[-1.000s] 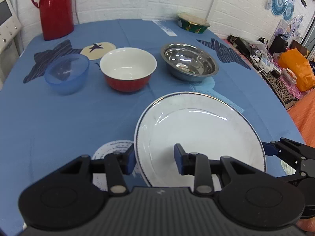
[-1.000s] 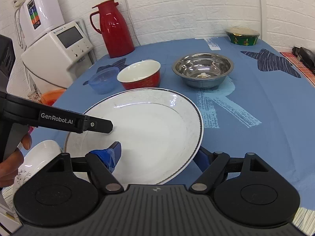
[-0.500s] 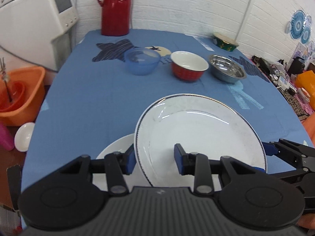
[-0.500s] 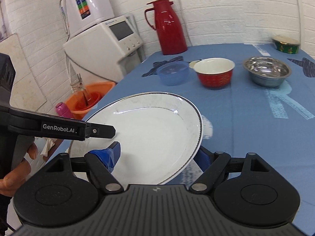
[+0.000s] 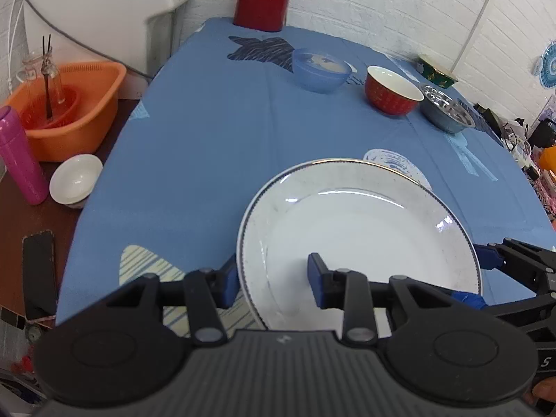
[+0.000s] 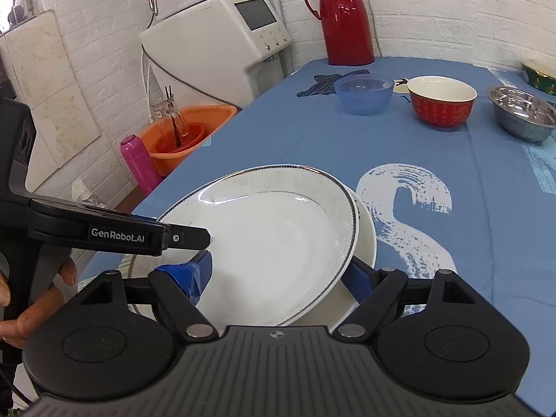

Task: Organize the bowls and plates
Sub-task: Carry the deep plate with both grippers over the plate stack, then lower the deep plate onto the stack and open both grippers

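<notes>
A large white plate (image 5: 358, 229) with a dark rim line is held tilted between both grippers. My left gripper (image 5: 272, 276) is shut on its near-left rim, one finger under the edge and one inside. My right gripper (image 6: 278, 278) is shut on the opposite rim of the plate (image 6: 278, 236). A second white plate (image 6: 366, 243) lies on the cloth directly beneath it. At the far side stand a blue bowl (image 5: 321, 74), a red bowl (image 5: 392, 95) and a steel bowl (image 5: 446, 113) in a row.
A red thermos (image 6: 347, 17) and a white appliance (image 6: 222, 41) stand at the table's far end. Left of the table are an orange basin (image 5: 66, 111), a pink bottle (image 5: 21, 160), a small white bowl (image 5: 74, 180) and a phone (image 5: 38, 267). A green bowl (image 6: 540, 74) sits far right.
Both grippers carried the large plate back from the bowls toward the table's near left part. It now hangs over the second white plate. Neither grip has changed.
</notes>
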